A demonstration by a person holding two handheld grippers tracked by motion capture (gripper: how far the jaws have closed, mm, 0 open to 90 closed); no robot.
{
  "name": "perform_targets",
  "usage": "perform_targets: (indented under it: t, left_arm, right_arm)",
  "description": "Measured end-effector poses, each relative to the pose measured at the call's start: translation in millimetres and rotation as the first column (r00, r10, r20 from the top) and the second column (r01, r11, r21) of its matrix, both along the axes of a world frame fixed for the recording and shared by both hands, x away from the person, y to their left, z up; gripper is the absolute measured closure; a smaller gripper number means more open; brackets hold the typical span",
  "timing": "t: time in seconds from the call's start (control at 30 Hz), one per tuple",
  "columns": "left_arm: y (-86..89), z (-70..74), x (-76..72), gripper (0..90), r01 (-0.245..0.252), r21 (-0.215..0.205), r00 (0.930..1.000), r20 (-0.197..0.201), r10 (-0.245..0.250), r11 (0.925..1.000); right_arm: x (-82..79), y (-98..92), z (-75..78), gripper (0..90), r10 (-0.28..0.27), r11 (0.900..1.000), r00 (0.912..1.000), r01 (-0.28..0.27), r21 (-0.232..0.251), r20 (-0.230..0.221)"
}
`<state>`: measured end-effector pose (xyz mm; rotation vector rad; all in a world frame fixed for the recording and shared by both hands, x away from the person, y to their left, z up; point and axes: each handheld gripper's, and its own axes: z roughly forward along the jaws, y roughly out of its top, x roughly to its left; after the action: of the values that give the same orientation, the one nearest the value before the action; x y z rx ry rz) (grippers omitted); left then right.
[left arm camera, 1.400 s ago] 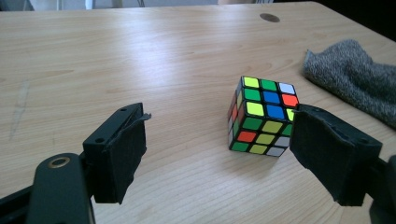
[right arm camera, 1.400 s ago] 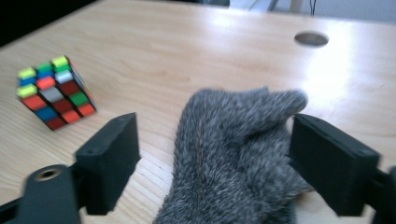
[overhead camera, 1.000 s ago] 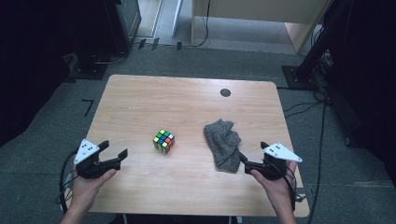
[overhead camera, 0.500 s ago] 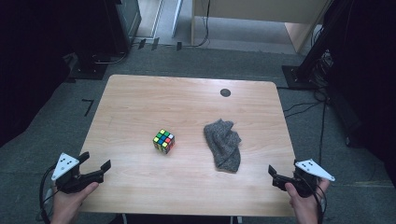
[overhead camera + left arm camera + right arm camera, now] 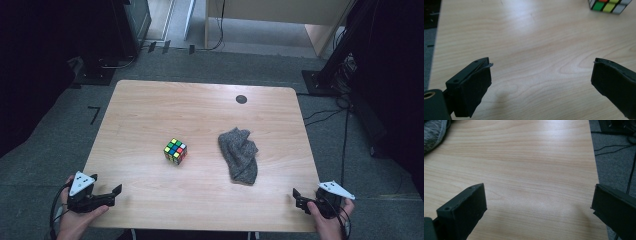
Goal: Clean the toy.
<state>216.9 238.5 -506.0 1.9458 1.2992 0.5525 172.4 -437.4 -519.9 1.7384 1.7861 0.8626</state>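
Note:
A scrambled colour cube (image 5: 175, 151) sits near the middle of the wooden table (image 5: 200, 110), and its lower edge shows at the top right of the left gripper view (image 5: 609, 6). A crumpled grey cloth (image 5: 239, 154) lies to the right of the cube, with one corner at the top left of the right gripper view (image 5: 434, 132). My left gripper (image 5: 114, 196) hovers at the near left corner, open. Its jaws have just been opening with only bare wood between them (image 5: 541, 65). My right gripper (image 5: 298, 198) is at the near right corner, open, its jaws also just opened, nothing between them (image 5: 539, 187).
A black round grommet (image 5: 241, 99) sits near the table's far edge. Cables (image 5: 325, 115) trail over the grey floor to the right of the table. Dark equipment stands at the back left, and a wooden cabinet (image 5: 280, 10) behind the table.
Both hands have drawn back toward the near edge and outward to the corners. The right gripper has moved away from the cloth. The left jaws stand wider apart.

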Motion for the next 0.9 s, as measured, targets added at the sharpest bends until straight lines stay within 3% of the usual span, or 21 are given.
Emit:
perform_targets:
  t: [0.1,0.17,0.23,0.33,0.9]
  left_arm:
    - [-3.0,-6.6,3.7,3.1,0.008,0.040,0.9994,-0.033,-0.006,0.9992]
    - [-3.6,-7.4,4.9,3.1,0.010,0.043,0.9993,-0.035,-0.009,0.9990]
    - [-4.1,-9.1,5.5,3.1,0.017,0.046,0.9989,-0.044,-0.015,0.9988]
    - [-8.5,-12.5,6.8,3.0,0.039,0.094,0.9969,-0.072,-0.032,0.9948]
    - [-11.9,-13.1,13.0,0.0,0.027,0.093,0.9964,-0.082,-0.019,0.9953]
  right_arm:
    - [4.5,-0.9,-5.9,0.0,-0.005,1.000,0.9997,0.005,-0.007,-0.023]
    - [4.8,-1.9,-5.0,0.0,-0.003,1.000,1.0000,0.003,0.004,-0.005]
    - [6.2,-1.9,-6.1,0.0,-0.003,1.000,0.9998,0.003,0.007,-0.018]
    - [8.0,2.7,-7.0,0.0,-0.002,0.999,0.9995,0.000,-0.045,-0.032]
    - [9.5,5.4,-7.1,0.0,0.002,0.999,0.9994,-0.004,-0.051,-0.036]
